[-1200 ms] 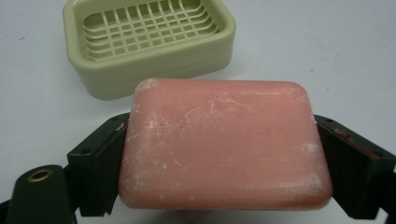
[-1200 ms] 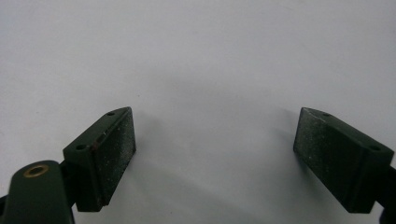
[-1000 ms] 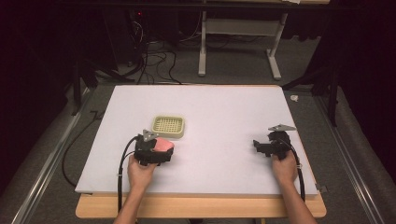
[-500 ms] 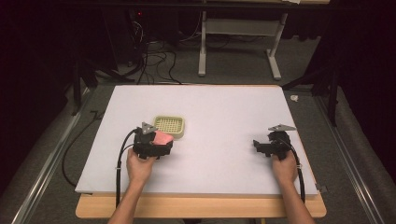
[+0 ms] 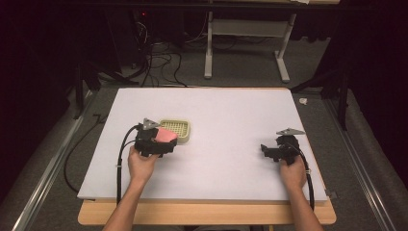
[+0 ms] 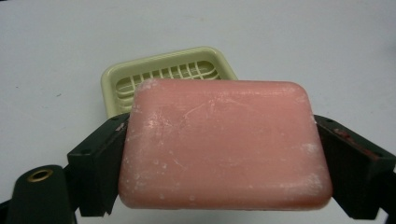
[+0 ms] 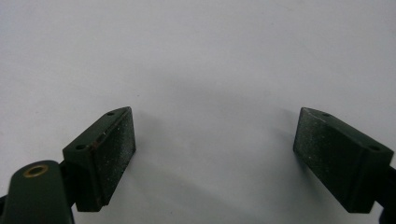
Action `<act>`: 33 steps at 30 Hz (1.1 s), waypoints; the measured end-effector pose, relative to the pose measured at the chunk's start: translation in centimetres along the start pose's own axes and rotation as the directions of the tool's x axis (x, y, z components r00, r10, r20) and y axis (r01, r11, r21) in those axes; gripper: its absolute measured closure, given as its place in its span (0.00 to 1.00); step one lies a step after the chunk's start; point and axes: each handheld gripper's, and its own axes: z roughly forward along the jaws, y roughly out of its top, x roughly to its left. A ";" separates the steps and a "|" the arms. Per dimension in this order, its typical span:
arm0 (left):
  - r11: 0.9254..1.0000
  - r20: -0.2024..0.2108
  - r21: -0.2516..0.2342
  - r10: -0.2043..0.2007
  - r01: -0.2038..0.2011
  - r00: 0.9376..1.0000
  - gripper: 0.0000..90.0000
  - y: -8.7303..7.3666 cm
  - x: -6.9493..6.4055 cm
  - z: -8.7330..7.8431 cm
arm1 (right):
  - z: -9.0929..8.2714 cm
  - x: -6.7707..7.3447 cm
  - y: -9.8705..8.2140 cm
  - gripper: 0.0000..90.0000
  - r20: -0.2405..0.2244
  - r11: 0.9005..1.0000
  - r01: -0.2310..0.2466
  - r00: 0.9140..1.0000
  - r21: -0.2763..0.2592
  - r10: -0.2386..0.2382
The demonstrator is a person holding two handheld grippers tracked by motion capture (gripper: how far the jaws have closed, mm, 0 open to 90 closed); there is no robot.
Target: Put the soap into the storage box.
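Observation:
A pink bar of soap (image 6: 224,144) sits clamped between the two black jaws of my left gripper (image 6: 219,158), which is shut on it. The same soap (image 5: 166,135) shows in the high view, held just off the near left corner of a pale yellow-green slatted soap dish (image 5: 182,129). In the left gripper view the soap dish (image 6: 140,79) lies beyond and below the bar. My left gripper (image 5: 163,142) is lifted off the white board. My right gripper (image 5: 265,150) stands open over bare board at the right; its jaws (image 7: 215,158) have nothing between them.
The white board (image 5: 231,115) lies on a wooden table, with cables trailing from both grippers toward the front edge. A small white scrap (image 5: 303,101) lies off the board's right edge. A desk frame (image 5: 245,53) and cables stand on the floor behind.
My left gripper has risen with the soap and moved toward the soap dish. My right gripper has stayed where it was.

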 end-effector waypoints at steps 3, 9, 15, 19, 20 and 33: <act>1.000 -0.005 -0.001 0.006 -0.006 1.000 0.15 0.3 0.1 -0.1 | 0.0 0.0 0.0 0.15 0.001 1.000 0.001 1.000 0.000 -0.001; 1.000 -0.011 -0.001 0.008 -0.008 1.000 0.15 1.5 0.4 0.4 | 0.0 0.0 0.0 0.15 0.003 1.000 0.000 1.000 0.001 0.000; 1.000 -0.020 0.013 -0.021 0.021 1.000 0.15 3.0 0.2 1.8 | 0.0 0.0 0.0 0.15 0.003 1.000 -0.001 1.000 0.001 0.001; 0.999 -0.025 0.026 -0.023 0.024 0.999 0.15 3.8 -0.1 2.7 | 0.0 0.0 0.0 0.15 0.003 1.000 0.001 1.000 0.001 -0.001; 0.999 -0.028 0.030 -0.020 0.020 0.999 0.15 4.0 -0.1 2.8 | 0.0 0.0 0.0 0.15 0.003 1.000 0.000 1.000 0.001 0.000; 0.995 -0.073 0.084 -0.039 0.045 0.997 0.15 5.1 -0.2 5.6 | 0.0 0.1 0.0 0.15 0.003 1.000 0.000 1.000 0.001 0.000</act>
